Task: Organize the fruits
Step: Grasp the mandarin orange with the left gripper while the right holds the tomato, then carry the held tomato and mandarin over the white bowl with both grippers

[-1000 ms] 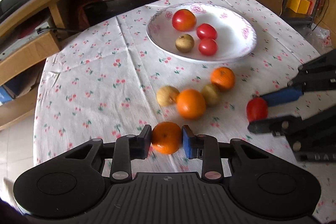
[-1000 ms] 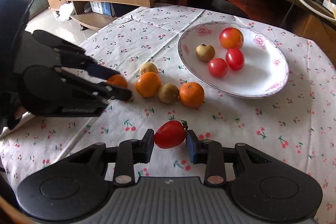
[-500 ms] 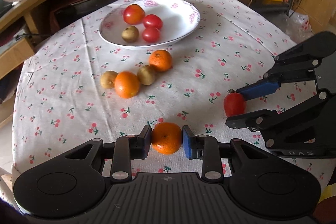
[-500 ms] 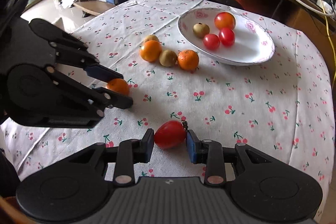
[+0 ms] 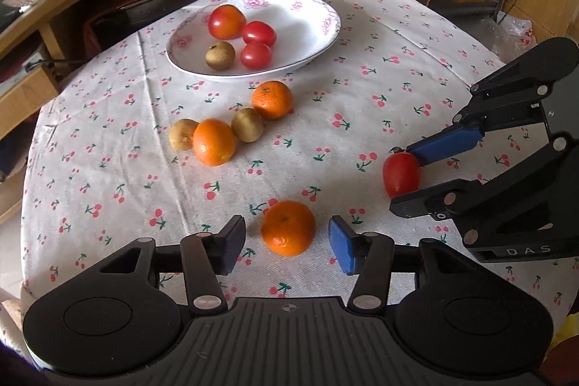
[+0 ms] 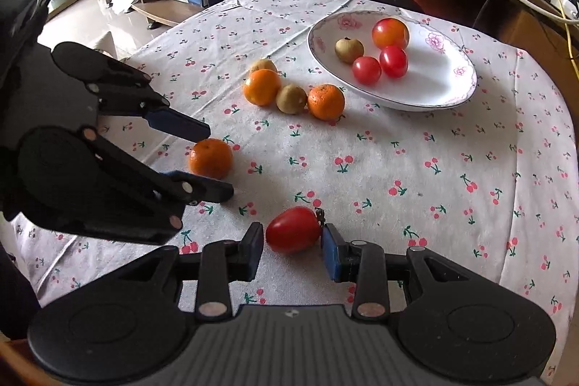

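Your left tool [image 5: 286, 243] has just opened; the orange [image 5: 288, 227] now lies free on the worktop [image 5: 362, 89] between its jaws. Your right tool [image 6: 292, 250] opened too, tomato [image 6: 293, 229] released between them, far from the plate [image 6: 448, 96].

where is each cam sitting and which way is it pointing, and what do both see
Left wrist: sits on the left gripper, looking forward over the tablecloth toward the plate; its own open fingers flank a mandarin, the right gripper at right.
Right wrist: sits on the right gripper, facing the plate from the other side; its fingers flank a tomato, the left gripper at left.
Shared: plate, mandarin, tomato, the fruit row.
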Demonstrator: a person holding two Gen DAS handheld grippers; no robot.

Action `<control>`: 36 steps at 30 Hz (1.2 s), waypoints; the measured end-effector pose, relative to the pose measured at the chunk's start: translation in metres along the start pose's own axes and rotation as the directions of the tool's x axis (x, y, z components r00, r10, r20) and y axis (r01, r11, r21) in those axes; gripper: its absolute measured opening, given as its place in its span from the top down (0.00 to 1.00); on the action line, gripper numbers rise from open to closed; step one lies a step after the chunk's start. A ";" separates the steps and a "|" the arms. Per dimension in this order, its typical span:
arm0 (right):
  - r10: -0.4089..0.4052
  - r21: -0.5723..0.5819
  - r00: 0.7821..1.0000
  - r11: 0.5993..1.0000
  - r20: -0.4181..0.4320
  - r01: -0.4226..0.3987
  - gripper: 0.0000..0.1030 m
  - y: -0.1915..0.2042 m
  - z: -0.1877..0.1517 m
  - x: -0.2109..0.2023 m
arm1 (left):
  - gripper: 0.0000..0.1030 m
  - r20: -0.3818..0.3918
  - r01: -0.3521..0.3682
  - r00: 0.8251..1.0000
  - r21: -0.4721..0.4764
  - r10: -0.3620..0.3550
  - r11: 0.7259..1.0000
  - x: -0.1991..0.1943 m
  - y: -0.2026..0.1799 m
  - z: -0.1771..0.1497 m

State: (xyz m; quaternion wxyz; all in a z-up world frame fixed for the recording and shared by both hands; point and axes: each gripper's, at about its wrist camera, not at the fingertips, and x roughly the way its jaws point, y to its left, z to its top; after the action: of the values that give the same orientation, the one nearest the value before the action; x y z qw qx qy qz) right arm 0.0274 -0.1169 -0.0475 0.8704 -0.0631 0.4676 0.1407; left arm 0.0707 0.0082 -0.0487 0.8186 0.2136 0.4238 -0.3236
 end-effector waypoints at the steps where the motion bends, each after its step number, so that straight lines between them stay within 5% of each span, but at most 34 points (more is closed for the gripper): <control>1: 0.002 0.005 1.000 1.000 -0.001 -0.002 0.64 -0.001 0.000 0.000 | 0.42 0.000 0.000 1.000 -0.001 0.000 1.000 0.000 0.000 0.000; 12: -0.001 0.026 1.000 1.000 -0.006 0.001 0.64 0.001 -0.002 0.001 | 0.43 -0.005 -0.005 1.000 -0.008 0.005 1.000 0.001 -0.001 0.002; 19: -0.012 0.023 1.000 1.000 -0.003 0.012 0.67 0.002 -0.001 0.001 | 0.62 -0.003 -0.005 1.000 -0.015 0.005 1.000 0.000 -0.005 0.004; 36: -0.050 0.046 0.995 0.998 0.087 0.046 0.67 -0.008 0.017 -0.016 | 0.62 0.058 -0.016 0.998 -0.053 0.019 0.998 -0.008 -0.003 0.031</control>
State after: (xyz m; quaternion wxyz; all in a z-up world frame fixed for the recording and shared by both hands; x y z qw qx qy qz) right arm 0.0349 -0.1232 -0.0249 0.8945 -0.0492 0.4300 0.1120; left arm 0.0821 -0.0106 -0.0256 0.8387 0.1861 0.4062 -0.3115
